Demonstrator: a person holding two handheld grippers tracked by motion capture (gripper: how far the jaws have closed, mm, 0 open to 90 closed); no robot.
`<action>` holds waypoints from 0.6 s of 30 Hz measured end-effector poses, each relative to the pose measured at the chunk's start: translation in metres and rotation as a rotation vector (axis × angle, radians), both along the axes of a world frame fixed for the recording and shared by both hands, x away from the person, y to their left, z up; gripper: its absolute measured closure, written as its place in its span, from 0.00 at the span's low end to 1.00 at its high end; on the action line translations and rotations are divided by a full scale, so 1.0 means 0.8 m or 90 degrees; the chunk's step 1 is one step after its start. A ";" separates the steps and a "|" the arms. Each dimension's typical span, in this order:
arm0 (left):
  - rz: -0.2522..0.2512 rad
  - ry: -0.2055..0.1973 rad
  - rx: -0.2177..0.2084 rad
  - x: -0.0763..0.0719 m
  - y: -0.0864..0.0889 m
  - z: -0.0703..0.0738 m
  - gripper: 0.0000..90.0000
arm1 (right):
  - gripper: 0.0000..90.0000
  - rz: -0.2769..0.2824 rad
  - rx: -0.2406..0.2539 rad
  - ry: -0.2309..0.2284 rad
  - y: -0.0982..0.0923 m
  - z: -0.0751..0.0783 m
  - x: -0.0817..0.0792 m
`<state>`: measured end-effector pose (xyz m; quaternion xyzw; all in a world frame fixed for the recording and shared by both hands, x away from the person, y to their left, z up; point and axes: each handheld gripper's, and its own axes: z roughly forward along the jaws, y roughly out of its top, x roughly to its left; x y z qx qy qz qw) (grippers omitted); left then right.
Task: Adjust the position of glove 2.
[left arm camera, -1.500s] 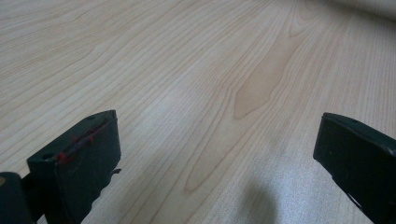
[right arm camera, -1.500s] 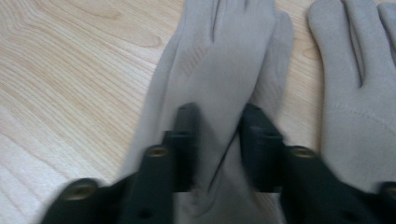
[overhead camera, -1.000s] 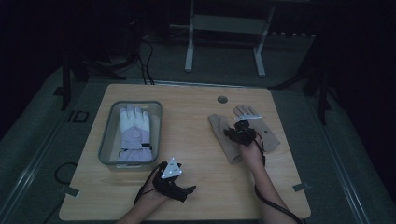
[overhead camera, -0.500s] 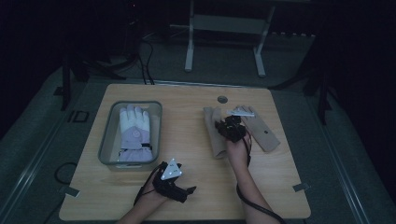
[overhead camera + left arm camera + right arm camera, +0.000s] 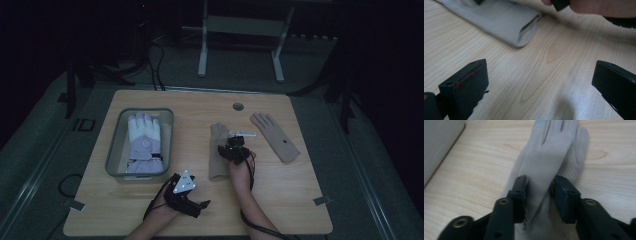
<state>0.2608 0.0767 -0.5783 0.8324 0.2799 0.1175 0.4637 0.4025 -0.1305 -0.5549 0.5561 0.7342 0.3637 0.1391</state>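
Note:
A tan glove (image 5: 218, 152) lies flat on the table, fingers pointing away from me. My right gripper (image 5: 227, 146) stands over it. In the right gripper view its jaws (image 5: 539, 187) have just been opening and now stand apart on either side of a raised fold of that glove (image 5: 554, 147). A second tan glove (image 5: 274, 135) lies to the right. My left gripper (image 5: 200, 206) rests near the front edge, jaws wide apart (image 5: 541, 82) over bare wood, with the first glove's cuff (image 5: 506, 20) ahead of it.
A clear container (image 5: 112, 150) at the left holds a white and lilac glove (image 5: 144, 140); its wall shows at the left of the right gripper view (image 5: 439, 142). The wooden table (image 5: 300, 190) has a round hole (image 5: 238, 106) near its far edge.
My right hand has moved left with the tan glove, away from the second glove, and lowered it to the table. Its jaws have widened. The left hand has stayed put.

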 end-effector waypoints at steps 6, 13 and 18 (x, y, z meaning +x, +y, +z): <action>0.000 0.001 0.001 0.000 0.000 0.000 0.01 | 0.54 0.022 -0.015 -0.009 -0.002 0.007 -0.006; -0.001 0.002 -0.001 0.000 0.000 0.000 0.01 | 0.35 0.069 -0.026 -0.026 -0.015 0.030 -0.012; 0.001 0.004 -0.001 0.001 0.000 0.000 0.01 | 0.23 0.106 -0.005 -0.026 -0.031 0.040 -0.014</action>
